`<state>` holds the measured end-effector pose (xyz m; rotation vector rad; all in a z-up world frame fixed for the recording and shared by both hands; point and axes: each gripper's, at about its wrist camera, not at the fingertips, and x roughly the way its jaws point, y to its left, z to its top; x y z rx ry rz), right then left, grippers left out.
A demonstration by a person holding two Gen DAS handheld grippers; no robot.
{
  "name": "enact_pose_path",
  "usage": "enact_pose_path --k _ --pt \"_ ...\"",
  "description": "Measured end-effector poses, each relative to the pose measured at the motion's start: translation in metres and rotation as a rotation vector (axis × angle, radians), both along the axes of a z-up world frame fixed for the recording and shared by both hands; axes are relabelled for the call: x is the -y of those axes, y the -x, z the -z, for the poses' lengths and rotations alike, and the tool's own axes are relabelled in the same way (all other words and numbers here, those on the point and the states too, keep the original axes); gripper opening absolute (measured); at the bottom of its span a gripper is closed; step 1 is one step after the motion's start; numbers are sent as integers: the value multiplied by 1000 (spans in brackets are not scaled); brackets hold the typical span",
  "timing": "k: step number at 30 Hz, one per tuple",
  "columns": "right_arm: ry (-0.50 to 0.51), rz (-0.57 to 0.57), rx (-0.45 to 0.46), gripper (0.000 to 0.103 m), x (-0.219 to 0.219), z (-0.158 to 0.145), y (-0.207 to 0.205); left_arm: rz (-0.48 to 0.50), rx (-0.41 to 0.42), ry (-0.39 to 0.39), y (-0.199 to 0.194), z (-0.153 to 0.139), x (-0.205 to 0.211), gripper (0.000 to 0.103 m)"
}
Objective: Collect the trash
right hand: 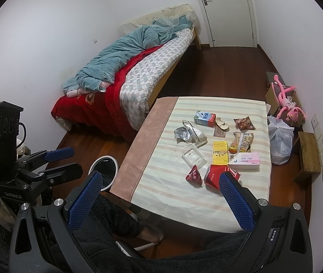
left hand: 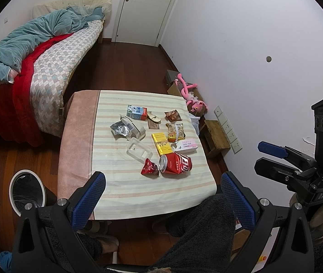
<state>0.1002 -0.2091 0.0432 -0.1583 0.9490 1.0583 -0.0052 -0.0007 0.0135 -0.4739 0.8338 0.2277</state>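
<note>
Trash lies on a striped table (left hand: 125, 191) (right hand: 161, 195): a crushed red can (left hand: 176, 163) (right hand: 214, 175), a red wrapper (left hand: 149, 168) (right hand: 193, 174), a clear plastic tray (left hand: 138, 149) (right hand: 192, 154), a yellow box (left hand: 161, 142) (right hand: 220, 152), a white-pink box (left hand: 186, 145) (right hand: 245, 159), a milk carton (left hand: 137, 112) (right hand: 204, 117), a silver foil bag (left hand: 122, 127) (right hand: 185, 132) and snack packets (left hand: 175, 130) (right hand: 240, 142). My left gripper (left hand: 161, 195) is open and empty above the table's near edge. My right gripper (right hand: 161, 195) is open and empty, also above the near edge.
A round bin with a white rim and black liner (left hand: 26, 192) (right hand: 106, 170) stands on the floor left of the table. A bed (left hand: 47, 68) is behind. A pink plush toy (left hand: 193, 100), a white plastic bag (right hand: 280, 141) and a wooden stool (left hand: 216, 134) are right of the table.
</note>
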Motion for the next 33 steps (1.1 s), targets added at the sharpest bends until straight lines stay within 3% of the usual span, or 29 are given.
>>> enact_pose_path --k 22,27,30,33 --pt "-3 5 0 103 0 2 -1 -15 -15 -19 -1 5 0 103" --pt "23 68 -24 103 -4 21 -18 -144 -107 -183 -19 37 -16 103" --pt "91 139 -36 103 -19 57 -45 -224 -188 -285 -41 74 -36 103" --pt "150 188 -66 103 -41 102 -80 -271 -283 -304 -67 119 -61 103"
